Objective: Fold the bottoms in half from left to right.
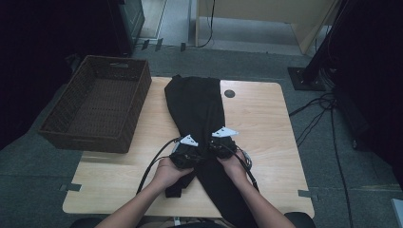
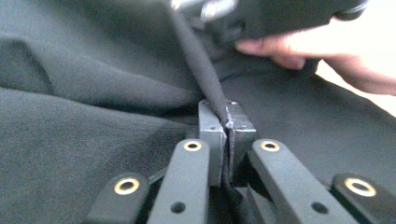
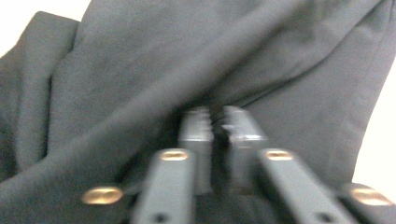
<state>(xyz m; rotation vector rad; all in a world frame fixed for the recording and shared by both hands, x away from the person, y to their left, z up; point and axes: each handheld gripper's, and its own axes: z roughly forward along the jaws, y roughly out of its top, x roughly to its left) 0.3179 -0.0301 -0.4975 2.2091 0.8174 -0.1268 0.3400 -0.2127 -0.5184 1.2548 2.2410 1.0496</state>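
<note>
A long black garment (image 1: pixel 197 102) lies lengthwise on the wooden table (image 1: pixel 261 123), from the far edge to the near edge, where it hangs over. Both hands hold their grippers side by side on its middle. My left gripper (image 1: pixel 189 151) (image 2: pixel 226 123) is shut on a raised fold of the black cloth (image 2: pixel 93 93), which runs up from between the pads. My right gripper (image 1: pixel 222 145) (image 3: pixel 217 119) is blurred; its jaws stand almost together on a ridge of the cloth (image 3: pixel 187 56). The left gripper view has the other hand (image 2: pixel 327 46) close by, just beyond the fold.
An empty brown wicker basket (image 1: pixel 142 97) stands at the table's left, overhanging the edge. A small round cable hole (image 1: pixel 229 93) is in the tabletop near the far edge. Cables (image 1: pixel 318 114) and a stand base (image 1: pixel 304 78) lie on the floor at the right.
</note>
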